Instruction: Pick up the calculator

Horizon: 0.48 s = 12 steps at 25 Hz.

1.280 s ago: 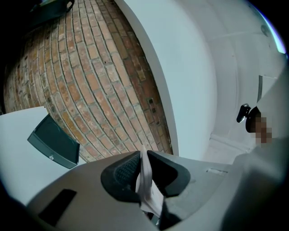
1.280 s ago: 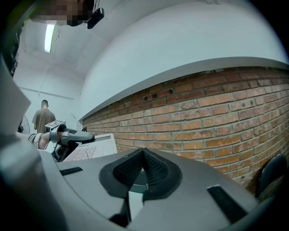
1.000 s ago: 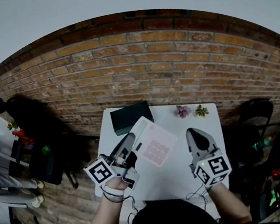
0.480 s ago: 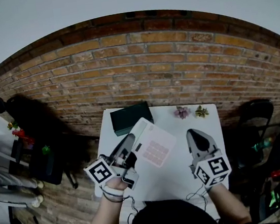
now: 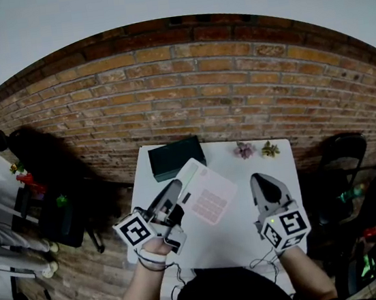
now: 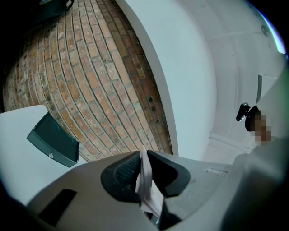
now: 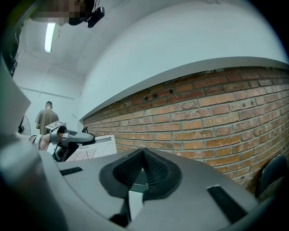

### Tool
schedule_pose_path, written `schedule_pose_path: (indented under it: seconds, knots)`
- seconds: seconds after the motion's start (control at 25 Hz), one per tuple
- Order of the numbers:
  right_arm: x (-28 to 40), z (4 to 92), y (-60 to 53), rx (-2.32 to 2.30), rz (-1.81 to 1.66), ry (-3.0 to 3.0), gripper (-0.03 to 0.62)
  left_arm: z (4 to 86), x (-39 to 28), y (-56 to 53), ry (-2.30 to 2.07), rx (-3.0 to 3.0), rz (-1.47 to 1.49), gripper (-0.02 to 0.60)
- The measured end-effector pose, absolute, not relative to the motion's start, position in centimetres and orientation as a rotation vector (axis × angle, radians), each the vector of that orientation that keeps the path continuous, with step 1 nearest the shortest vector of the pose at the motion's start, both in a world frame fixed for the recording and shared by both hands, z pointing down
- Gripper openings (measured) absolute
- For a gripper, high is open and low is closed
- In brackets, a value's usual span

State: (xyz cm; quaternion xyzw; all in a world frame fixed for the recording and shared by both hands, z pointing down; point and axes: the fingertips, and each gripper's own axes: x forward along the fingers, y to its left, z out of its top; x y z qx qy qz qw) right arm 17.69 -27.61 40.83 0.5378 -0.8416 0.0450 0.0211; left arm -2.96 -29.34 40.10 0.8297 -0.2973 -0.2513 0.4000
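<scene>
Two tongs here: our left gripper [image 5: 177,190] is pinched on the calculator [image 5: 209,196] by its thin edge, seemingly clear of the table [image 5: 275,162]. Our right gripper [image 5: 265,185], at its 3 o'clock, is closed and empty. With that edge-only grip, we reckon it could pivot or slip out.

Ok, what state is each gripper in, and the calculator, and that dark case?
Left gripper: fingers shut on the calculator's edge.
Right gripper: fingers shut, nothing between them.
Calculator: held off the table, keys facing up.
Dark case: closed, lying on the table.
</scene>
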Motion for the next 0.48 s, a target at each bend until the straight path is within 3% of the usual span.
schedule_pose_path:
  seconds: [0.48]
  knots:
    - [17.38, 40.97, -27.09, 1.666, 0.148, -2.603, 0.005, 40.31, -2.94, -28.96, -0.741, 2.100, -0.618, 0.046]
